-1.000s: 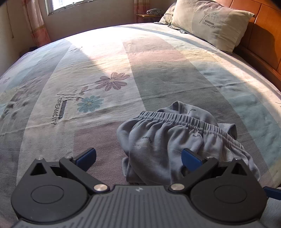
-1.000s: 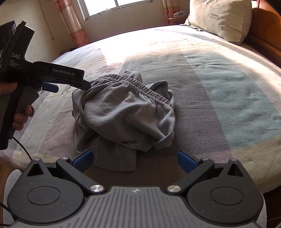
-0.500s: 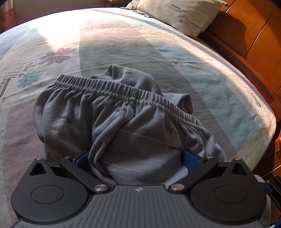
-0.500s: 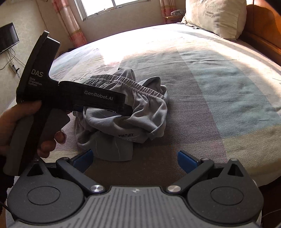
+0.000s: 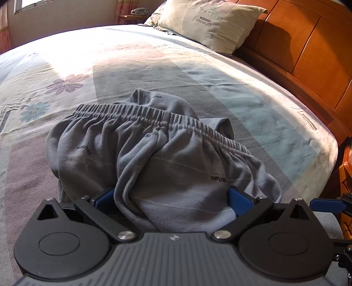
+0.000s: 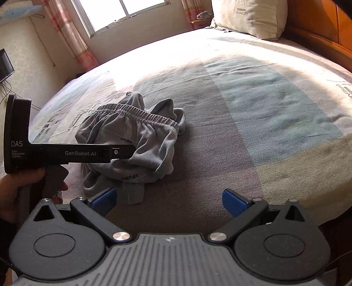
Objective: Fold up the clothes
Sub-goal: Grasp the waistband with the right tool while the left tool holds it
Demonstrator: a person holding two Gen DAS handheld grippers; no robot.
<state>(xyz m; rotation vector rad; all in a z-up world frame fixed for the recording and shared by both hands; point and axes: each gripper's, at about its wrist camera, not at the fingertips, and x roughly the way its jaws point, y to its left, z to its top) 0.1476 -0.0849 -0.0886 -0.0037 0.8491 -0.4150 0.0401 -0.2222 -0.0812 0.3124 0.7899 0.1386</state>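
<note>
While both grippers gape, grey shorts (image 5: 154, 158) crumple on the sunlit striped bed (image 6: 253, 99).

In the left wrist view, the near hem of the grey sweatpants (image 5: 167, 158) drops behind the left tool (image 5: 171, 199)'s body, so its lower folds are hidden. From the right wrist view, that tool's fingertips are buried in the cloth, so how its jaws stand cannot be told there. The hand (image 6: 13, 193) holding it is cut off by the left picture edge. The bed (image 6: 253, 92)'s near edge is covered by the right tool (image 6: 168, 200)'s body. The small object on the far shelf (image 6: 205, 14) is too small to tell.
</note>
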